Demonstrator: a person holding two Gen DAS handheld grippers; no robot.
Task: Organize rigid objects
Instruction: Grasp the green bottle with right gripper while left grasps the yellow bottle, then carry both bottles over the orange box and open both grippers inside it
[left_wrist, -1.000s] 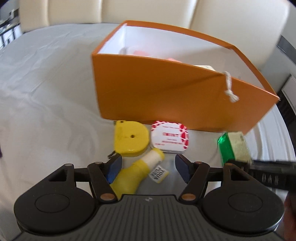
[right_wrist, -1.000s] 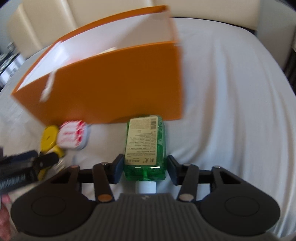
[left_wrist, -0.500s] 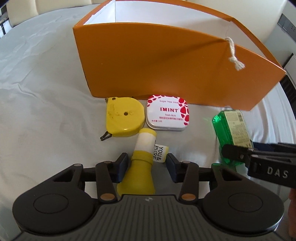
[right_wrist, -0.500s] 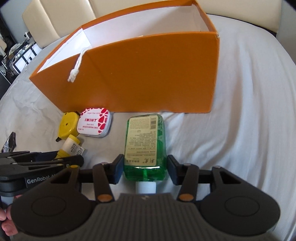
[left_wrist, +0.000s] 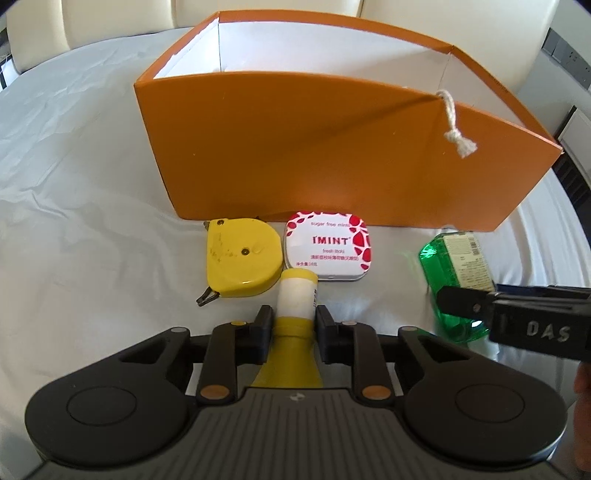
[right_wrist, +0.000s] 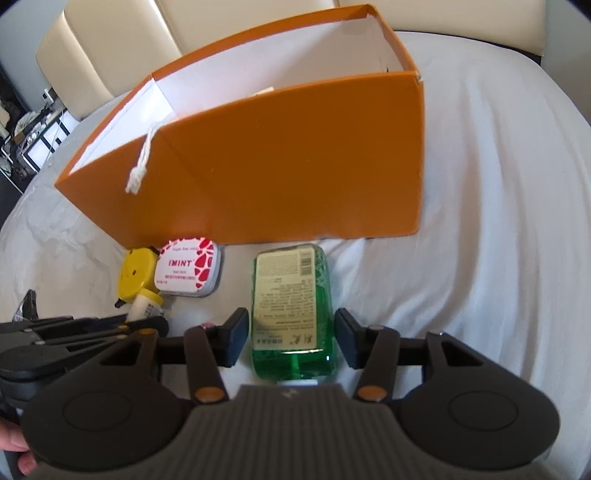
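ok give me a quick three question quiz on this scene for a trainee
1. True or false: the left gripper has its jaws closed on the yellow bottle.
2. Which item lies between the right gripper's jaws? A) mint tin B) green bottle C) tape measure
3. Fill in: the mint tin lies directly in front of the ____ bag, beside the yellow tape measure.

Key: 1 true. 2 B, the green bottle, with small gaps either side. 3 orange.

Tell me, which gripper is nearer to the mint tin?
Left. The left gripper, clamped on the yellow bottle, sits just before the mint tin. The right gripper straddles the green bottle, farther off.
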